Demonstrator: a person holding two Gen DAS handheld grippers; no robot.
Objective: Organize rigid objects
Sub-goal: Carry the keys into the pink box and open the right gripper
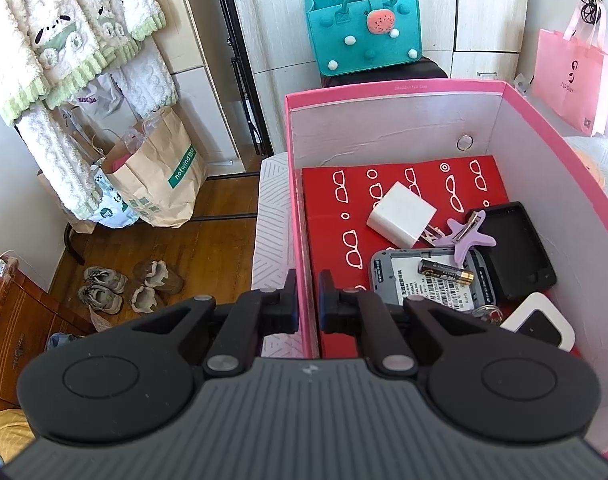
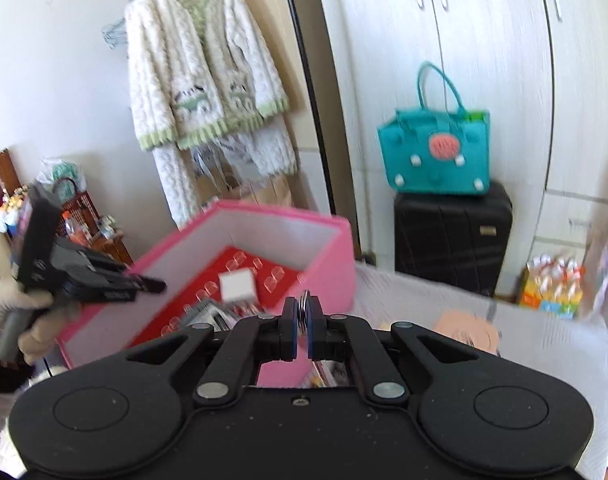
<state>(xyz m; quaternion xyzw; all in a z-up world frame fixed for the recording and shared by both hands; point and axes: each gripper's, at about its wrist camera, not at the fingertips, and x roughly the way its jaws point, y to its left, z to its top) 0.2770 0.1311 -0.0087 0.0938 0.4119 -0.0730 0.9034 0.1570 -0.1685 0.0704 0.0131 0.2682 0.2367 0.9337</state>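
**One pink box, assorted hard goods inside**

One cardboard box [image 1: 392,90], pink outside and plain white inside, open at the top, stands on a white surface [image 1: 272,184] with a ribbed line pattern. A metal ring [image 1: 464,143] is set in its far wall.

Contents, laid on a flat red sheet [image 1: 400,184] printed with white spectacle outlines:
- white plastic charger [image 1: 401,215], blocky, rounded corners, lying tilted;
- purple star-shaped clip [image 1: 469,236], flat, resting partly on the grey device;
- grey device [image 1: 432,284], back cover off, printed label exposed;
- black and gold battery [image 1: 446,272], cylindrical, lying across that device;
- black tray-like cover [image 1: 516,248], rectangular with raised edges, against the right wall;
- white rounded frame [image 1: 544,316] with a dark centre, in the near right corner.

Left gripper [image 1: 308,300]: black, blue-padded, fingers nearly together astride the box's left wall; whether they touch the wall cannot be told.

Right gripper [image 2: 303,312]: pressed together on a thin metal ring [image 2: 303,304], shiny and held edge-on above the surface, just beside the box's near right corner.

Behind: teal felt bag [image 2: 436,152] on a black hard-shell suitcase [image 2: 452,236].
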